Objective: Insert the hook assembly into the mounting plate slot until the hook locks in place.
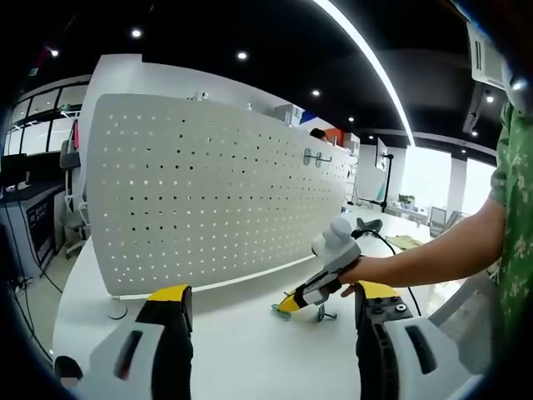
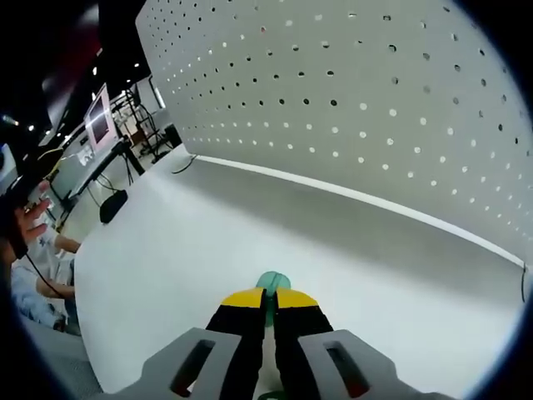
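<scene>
A white perforated mounting plate (image 1: 208,192) stands upright on the white table (image 1: 241,350). In the left gripper view my left gripper (image 1: 273,293) is open, its yellow-tipped jaws wide apart low over the table. A person's hand holds my right gripper (image 1: 290,303) with its tip down at the table, on a small green hook part (image 1: 277,311). In the right gripper view the right gripper (image 2: 268,297) is shut on that green hook part (image 2: 272,281), just above the table (image 2: 208,242), with the plate (image 2: 375,108) behind it.
A small metal piece (image 1: 325,314) lies on the table beside the right gripper. Metal hooks (image 1: 316,157) hang high on the plate. A black cable (image 1: 391,248) runs across the far table. A seated person (image 2: 33,250) and a monitor (image 2: 100,117) are off the table's left edge.
</scene>
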Demonstrator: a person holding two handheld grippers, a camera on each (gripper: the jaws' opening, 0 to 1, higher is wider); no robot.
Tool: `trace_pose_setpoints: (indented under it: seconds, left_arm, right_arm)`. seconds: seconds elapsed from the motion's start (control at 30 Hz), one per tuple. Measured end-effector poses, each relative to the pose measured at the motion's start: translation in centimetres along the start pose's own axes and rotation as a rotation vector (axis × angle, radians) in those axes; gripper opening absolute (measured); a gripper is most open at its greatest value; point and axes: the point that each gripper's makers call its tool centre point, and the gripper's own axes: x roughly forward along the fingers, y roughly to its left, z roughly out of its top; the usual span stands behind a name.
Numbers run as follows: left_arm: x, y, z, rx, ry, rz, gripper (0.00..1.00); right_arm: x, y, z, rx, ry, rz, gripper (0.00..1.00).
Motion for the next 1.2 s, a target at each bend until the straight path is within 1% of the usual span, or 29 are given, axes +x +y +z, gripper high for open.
trace_pose_setpoints:
  seconds: [0.23,0.6,0.87,1.03,1.2]
  left_arm:
    - [0.0,-0.2,0.2,0.006,-0.003,-0.001,0.82]
    - [0.2,-0.6,0.7,0.018,-0.008,-0.012,0.81]
    - [0.1,-0.9,1.2,0.026,-0.018,-0.014,0.81]
    - [0.1,-1.2,1.5,0.032,-0.021,-0.020,0.80]
    - [0.1,-1.6,2.0,0.042,-0.027,-0.026,0.80]
  right_arm:
    - [-1.0,0.1,0.8,-0.008,-0.031,-0.005,0.01]
    - [-3.2,0.0,2.7,-0.034,-0.112,-0.026,0.01]
    - [-5.1,0.7,4.4,-0.056,-0.185,-0.035,0.01]
    - [-6.8,1.2,5.9,-0.074,-0.246,-0.047,0.01]
    - [-8.4,1.4,6.9,-0.094,-0.294,-0.063,0.01]
